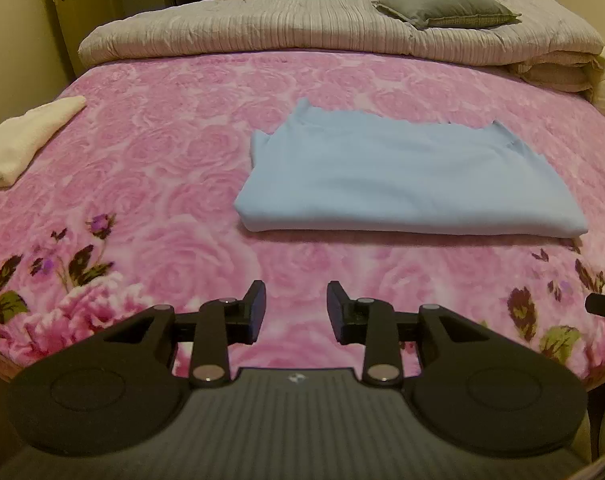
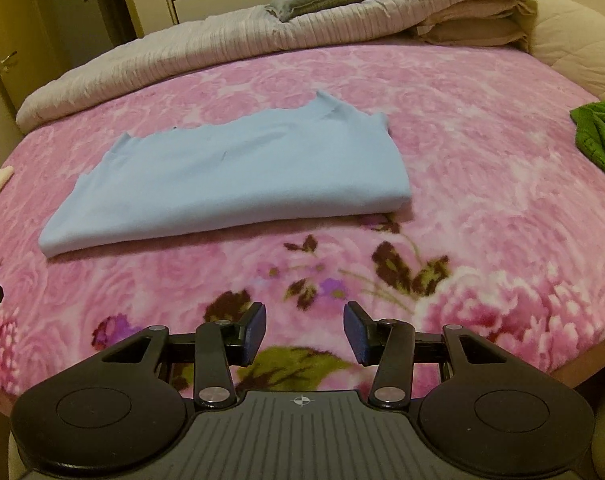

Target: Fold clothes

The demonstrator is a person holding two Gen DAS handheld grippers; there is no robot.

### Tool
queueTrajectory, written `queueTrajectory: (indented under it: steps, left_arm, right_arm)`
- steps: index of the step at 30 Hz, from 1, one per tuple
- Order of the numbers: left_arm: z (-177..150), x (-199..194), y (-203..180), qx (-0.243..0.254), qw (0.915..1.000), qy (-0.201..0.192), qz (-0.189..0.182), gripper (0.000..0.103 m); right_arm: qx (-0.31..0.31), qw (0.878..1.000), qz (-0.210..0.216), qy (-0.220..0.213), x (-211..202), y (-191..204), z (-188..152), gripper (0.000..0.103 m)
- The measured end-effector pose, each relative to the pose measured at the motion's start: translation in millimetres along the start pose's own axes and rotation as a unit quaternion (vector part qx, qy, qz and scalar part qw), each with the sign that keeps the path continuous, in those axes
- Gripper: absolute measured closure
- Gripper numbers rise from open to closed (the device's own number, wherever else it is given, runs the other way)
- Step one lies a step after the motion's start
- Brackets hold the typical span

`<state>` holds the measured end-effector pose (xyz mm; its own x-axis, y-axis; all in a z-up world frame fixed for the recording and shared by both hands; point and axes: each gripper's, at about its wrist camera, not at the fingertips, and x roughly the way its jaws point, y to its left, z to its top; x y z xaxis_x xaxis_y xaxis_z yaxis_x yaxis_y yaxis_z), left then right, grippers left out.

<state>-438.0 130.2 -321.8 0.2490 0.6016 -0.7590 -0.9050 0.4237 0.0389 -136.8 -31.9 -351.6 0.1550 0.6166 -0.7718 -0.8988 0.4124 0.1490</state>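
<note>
The folded garment (image 1: 410,184) lay flat on the floral blanket (image 1: 162,152), about mid-bed. Well to its left, near the bed's edge, sat a folded towel (image 1: 26,140). Well to its right lay a knitted garment (image 2: 602,140). Behind the folded garment a rolled-back quilt (image 1: 262,28) crossed the bed, a cushion (image 1: 446,10) resting on it.

A light blue garment (image 1: 410,184) lies folded into a flat, roughly rectangular stack on the pink rose-patterned bed (image 1: 162,152), its thick fold edge toward the bed's near side and its uneven open edges toward the far side. A cream folded cloth (image 1: 26,140) rests at the bed's left edge. A green knitted piece (image 2: 600,140) lies at the bed's right edge.
</note>
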Motion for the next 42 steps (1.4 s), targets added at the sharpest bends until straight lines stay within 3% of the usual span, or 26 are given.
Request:
queueTrajectory:
  steps: [3, 5, 8, 10, 13, 15, 17, 21, 23, 24, 25, 26, 28, 31, 33, 38, 42]
  left_arm:
    - [-0.3, 4.5, 4.5, -0.013, 0.9998, -0.004, -0.015, 0.070]
    - [-0.8, 14.7, 17.3, -0.050, 0.9970, 0.001, -0.059, 0.064]
    - [-3.5, 45.1, 51.8, -0.172, 0.9750, 0.014, -0.140, 0.062]
    - [-5.7, 66.5, 72.9, -0.254, 0.9512, 0.018, -0.175, 0.061]
    - [-1.1, 97.0, 91.0, -0.330, 0.9261, 0.014, -0.183, 0.060]
    - [7.0, 118.4, 95.4, -0.354, 0.9169, 0.018, -0.184, 0.058]
    - [12.9, 139.9, 98.5, -0.379, 0.9080, 0.028, -0.176, 0.058]
    - [17.3, 172.2, 102.3, -0.416, 0.8933, 0.032, -0.166, 0.060]
    - [20.9, 180.4, 99.3, -0.408, 0.8981, 0.025, -0.161, 0.064]
    - [23.1, 182.2, 97.1, -0.397, 0.9044, 0.021, -0.154, 0.073]
    - [25.5, 184.0, 94.9, -0.384, 0.9115, 0.018, -0.146, 0.085]
    - [27.4, 185.0, 92.8, -0.368, 0.9192, 0.014, -0.140, 0.089]
    - [24.3, 179.9, 90.7, -0.350, 0.9267, 0.001, -0.137, 0.093]
    - [16.2, 162.0, 85.4, -0.326, 0.9363, -0.021, -0.130, 0.095]
    - [9.6, 144.1, 80.2, -0.307, 0.9430, -0.031, -0.124, 0.095]
    - [-24.6, 88.9, 82.6, -0.300, 0.9427, -0.032, -0.142, 0.095]
    - [-51.8, 65.2, 87.1, -0.287, 0.9472, 0.010, -0.143, 0.094]
  right_arm:
    - [0.011, 1.000, 0.008, 0.001, 3.0, -4.3, 0.0, 0.056]
    - [0.028, 0.999, 0.020, 0.000, 6.1, -10.0, 0.1, 0.056]
    - [0.117, 0.990, 0.081, 0.000, 17.0, -34.5, 0.4, 0.056]
    - [0.199, 0.971, 0.132, -0.001, 31.0, -56.1, -0.3, 0.056]
    - [0.323, 0.927, 0.189, -0.007, 57.5, -86.1, -2.9, 0.055]
    - [0.388, 0.896, 0.213, -0.019, 75.1, -100.3, -3.2, 0.056]
    - [0.437, 0.873, 0.214, -0.029, 92.7, -108.4, 0.8, 0.056]
    - [0.488, 0.848, 0.202, -0.043, 124.5, -114.0, 12.7, 0.056]
    - [0.498, 0.844, 0.193, -0.054, 135.2, -114.0, 19.9, 0.056]
    - [0.499, 0.844, 0.187, -0.060, 139.1, -113.8, 23.8, 0.058]
    - [0.499, 0.845, 0.179, -0.065, 142.7, -113.7, 27.7, 0.077]
    - [0.493, 0.852, 0.168, -0.059, 145.1, -114.2, 31.4, 0.089]
    - [0.474, 0.865, 0.155, -0.057, 143.5, -113.2, 35.2, 0.093]
    - [0.439, 0.884, 0.147, -0.066, 130.4, -109.2, 35.8, 0.097]
    - [0.428, 0.889, 0.146, -0.067, 117.3, -107.9, 33.0, 0.097]
    - [0.423, 0.891, 0.155, -0.055, 72.6, -114.6, 3.1, 0.097]
    - [0.411, 0.897, 0.159, -0.038, 41.3, -118.9, -33.1, 0.095]
